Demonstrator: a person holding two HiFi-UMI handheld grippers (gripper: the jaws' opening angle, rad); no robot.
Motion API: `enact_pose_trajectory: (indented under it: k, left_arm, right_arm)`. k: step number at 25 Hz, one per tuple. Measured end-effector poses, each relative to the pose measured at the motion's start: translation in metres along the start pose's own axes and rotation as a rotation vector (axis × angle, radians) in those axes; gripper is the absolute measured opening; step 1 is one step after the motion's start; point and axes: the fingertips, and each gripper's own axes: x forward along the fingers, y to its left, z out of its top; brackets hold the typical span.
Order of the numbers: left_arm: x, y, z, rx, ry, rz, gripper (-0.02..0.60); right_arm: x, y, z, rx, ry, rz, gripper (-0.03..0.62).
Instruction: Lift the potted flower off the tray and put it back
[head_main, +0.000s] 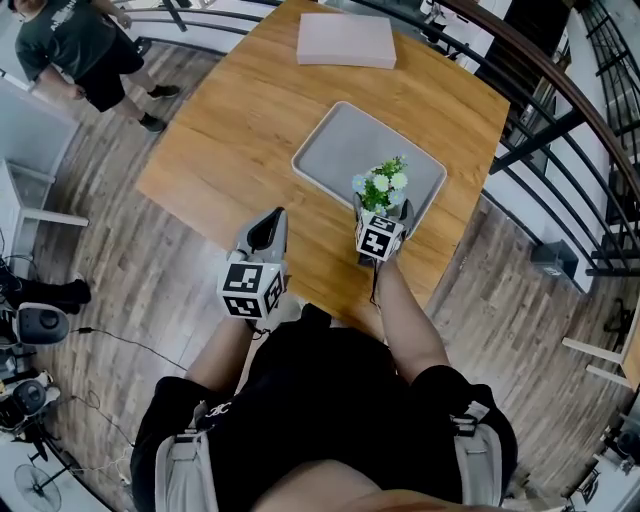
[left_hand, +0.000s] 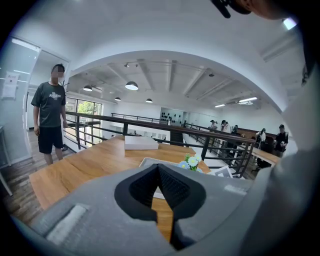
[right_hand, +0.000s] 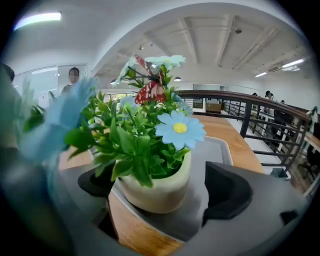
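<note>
The potted flower (right_hand: 152, 180), a cream pot with green leaves and pale blue blooms, stands on the grey tray (head_main: 340, 140) at its near right edge. In the head view the potted flower (head_main: 382, 184) shows its blooms from above. My right gripper (right_hand: 160, 187) is open, one jaw on each side of the pot, and a gap shows between the pot and the right pad (right_hand: 227, 190). In the head view the right gripper (head_main: 383, 210) reaches over the table's near edge. My left gripper (head_main: 273, 218) hovers shut and empty near the front of the table, left of the tray; the left gripper (left_hand: 159, 172) faces the tray.
On the wooden table (head_main: 240, 130), a flat white box (head_main: 346, 40) lies at the far end. A dark metal railing (head_main: 540, 90) runs along the right side. A person (head_main: 75, 45) stands on the floor at the far left. Cables and gear (head_main: 30, 330) sit lower left.
</note>
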Motion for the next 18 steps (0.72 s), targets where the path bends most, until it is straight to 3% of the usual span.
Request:
enact_pose_trajectory:
  k: [10,18]
  left_arm:
    - [0.000,0.001,-0.001,0.018,0.005,-0.004,0.012]
    - [-0.006,-0.014,0.004,0.031,0.001,-0.017,0.012]
  right_arm:
    - [0.027,0.006,-0.011,-0.013,0.083,0.061,0.534]
    - [0.008,-0.007,-0.010,-0.017,0.082,0.086,0.522]
